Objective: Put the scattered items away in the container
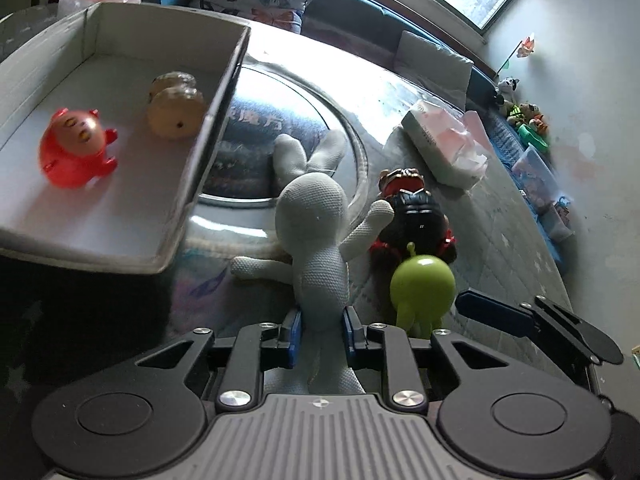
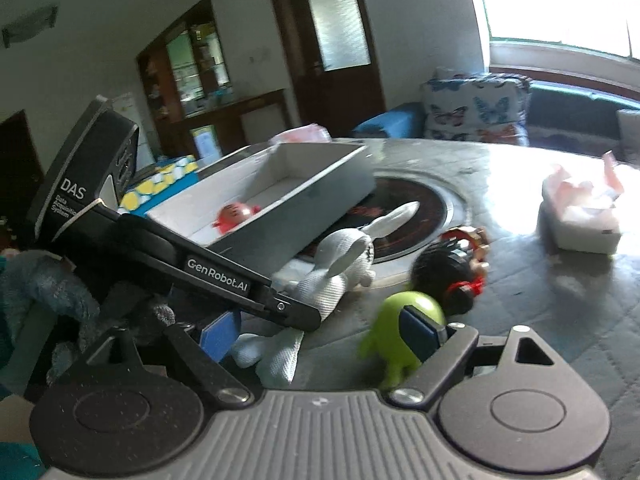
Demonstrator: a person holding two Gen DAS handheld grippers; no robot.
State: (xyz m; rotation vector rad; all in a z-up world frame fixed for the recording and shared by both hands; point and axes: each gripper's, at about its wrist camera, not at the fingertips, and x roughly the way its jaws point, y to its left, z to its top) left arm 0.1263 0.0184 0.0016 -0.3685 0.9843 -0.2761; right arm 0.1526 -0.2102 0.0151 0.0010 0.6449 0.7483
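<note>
While the left gripper (image 1: 320,330) clamps the white rabbit plush (image 1: 316,236) at its lower body, right gripper (image 2: 326,334) jaws are spread, green alien toy (image 2: 400,320) between them, contact unclear. Dark figure (image 1: 412,208) at 1 o'clock of rabbit. Box (image 1: 208,128) at 10 o'clock holds red toy (image 1: 76,148) and tan toy (image 1: 174,106).

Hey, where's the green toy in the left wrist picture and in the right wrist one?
Left wrist: the green toy stands right of centre, low, beside the white rabbit.
Right wrist: the green toy is at lower centre, close to the camera, partly behind a blue pad.
Shared landmark: the white box holding a red toy.
</note>
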